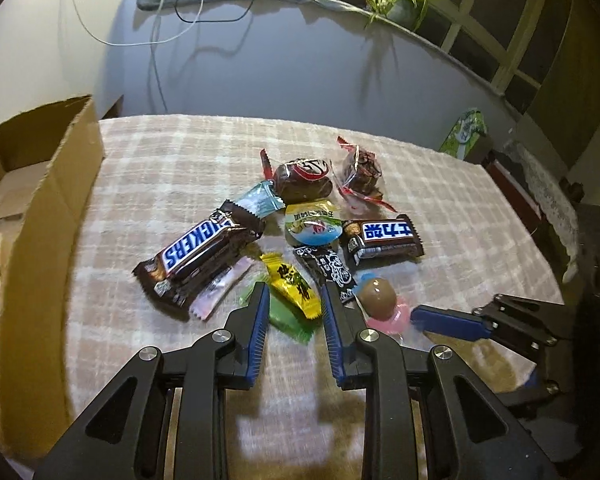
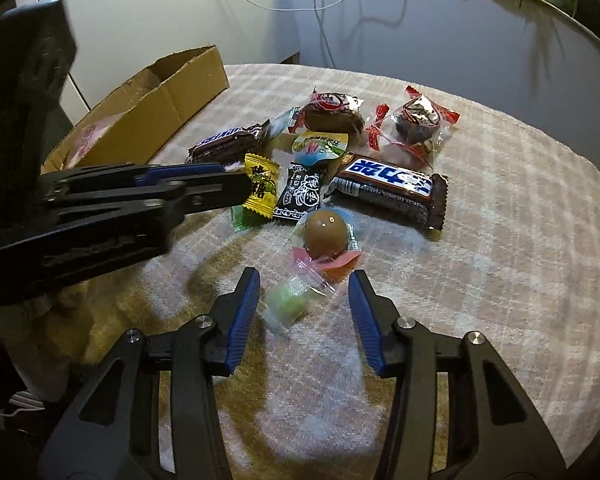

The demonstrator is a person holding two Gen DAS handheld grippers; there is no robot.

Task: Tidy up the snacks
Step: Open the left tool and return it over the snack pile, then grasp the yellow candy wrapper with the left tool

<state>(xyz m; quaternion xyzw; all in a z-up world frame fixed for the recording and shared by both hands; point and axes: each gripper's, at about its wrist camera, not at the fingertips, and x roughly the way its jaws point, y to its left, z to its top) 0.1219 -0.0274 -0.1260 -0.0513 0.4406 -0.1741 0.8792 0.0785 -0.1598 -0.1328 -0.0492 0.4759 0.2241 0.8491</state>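
Observation:
A pile of wrapped snacks lies on the checked cloth [image 1: 180, 152]. My left gripper [image 1: 294, 290] stands low over its near edge, its pads closed against a yellow candy [image 1: 296, 292] that lies on a green one [image 1: 290, 326]. In the right wrist view it reaches in from the left [image 2: 240, 184], tips at the yellow candy [image 2: 262, 186]. My right gripper [image 2: 304, 280] is open astride a pale green candy in clear wrap [image 2: 290, 300], with gaps on both sides. Just beyond sits a chocolate ball [image 2: 326, 232]. An open cardboard box [image 1: 48, 200] stands at the left.
Two Snickers bars [image 1: 200, 252] [image 1: 384, 236], a black candy [image 1: 328, 268], a jelly cup [image 1: 312, 224] and two clear-wrapped brown cakes [image 1: 304, 180] [image 1: 360, 172] crowd the pile. Cables and a potted plant [image 1: 400, 0] are on the wall ledge behind. The table edge curves at the right.

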